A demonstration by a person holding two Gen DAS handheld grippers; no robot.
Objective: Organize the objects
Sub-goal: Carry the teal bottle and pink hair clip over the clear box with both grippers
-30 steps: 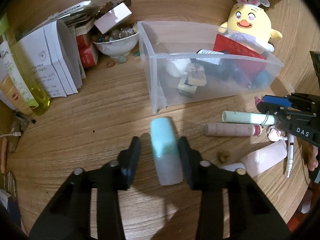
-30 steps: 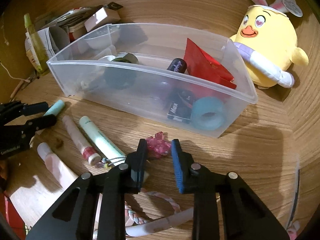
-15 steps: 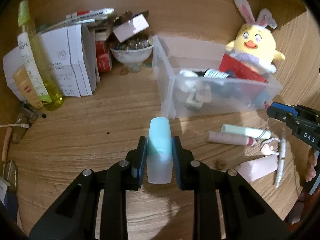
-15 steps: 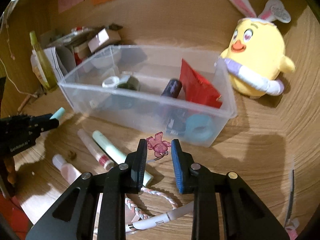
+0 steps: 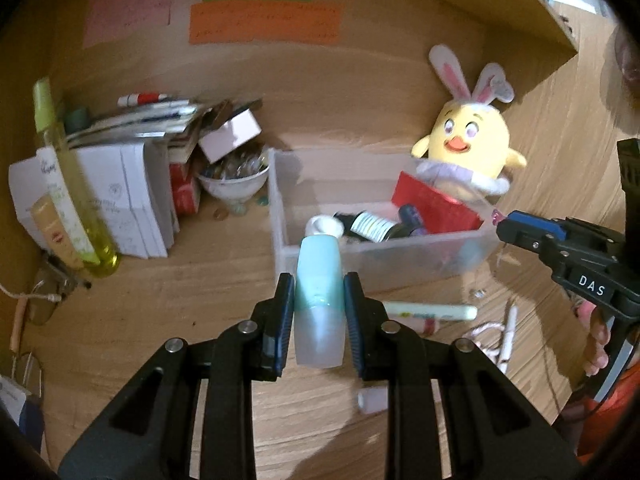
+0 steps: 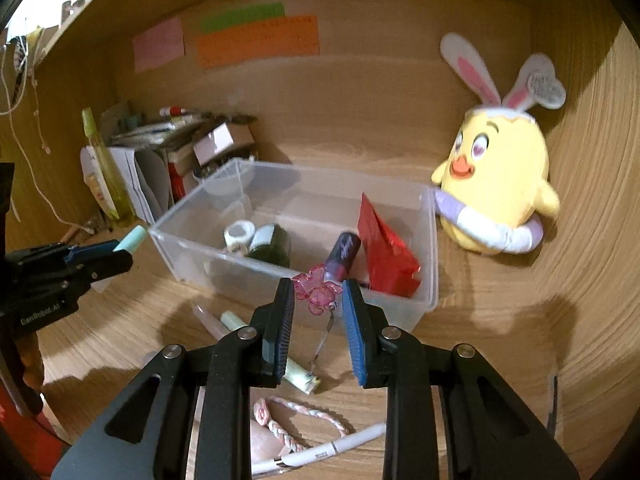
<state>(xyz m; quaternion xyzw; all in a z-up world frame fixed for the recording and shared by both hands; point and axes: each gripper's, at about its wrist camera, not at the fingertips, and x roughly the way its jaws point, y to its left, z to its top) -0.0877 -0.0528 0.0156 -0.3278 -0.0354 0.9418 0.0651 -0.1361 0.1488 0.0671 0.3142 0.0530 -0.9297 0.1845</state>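
My left gripper (image 5: 319, 280) is shut on a mint-capped tube (image 5: 319, 300) and holds it in the air, just in front of the near left corner of the clear plastic bin (image 5: 280, 216). My right gripper (image 6: 318, 286) is shut on a pink translucent charm (image 6: 318, 290) and holds it in the air by the front wall of the bin (image 6: 432, 240). The bin holds a red packet (image 6: 384, 248), a dark bottle (image 6: 270, 246), a purple tube (image 6: 342, 254) and a white roll (image 6: 239, 234). The right gripper also shows in the left wrist view (image 5: 505, 228), the left one in the right wrist view (image 6: 120, 254).
On the wooden desk lie a pale green tube (image 5: 432, 312), a white pen (image 6: 332, 446), a braided pink cord (image 6: 304, 420) and a small white tube (image 5: 372, 400). A yellow chick plush (image 6: 496, 188) sits right of the bin. Papers, boxes, a bowl (image 5: 234, 184) and a yellow bottle (image 5: 76, 208) stand at the left.
My left gripper closed on the mint-capped tube and lifted it off the desk towards the bin. My right gripper lifted the pink charm up to the bin's front wall.
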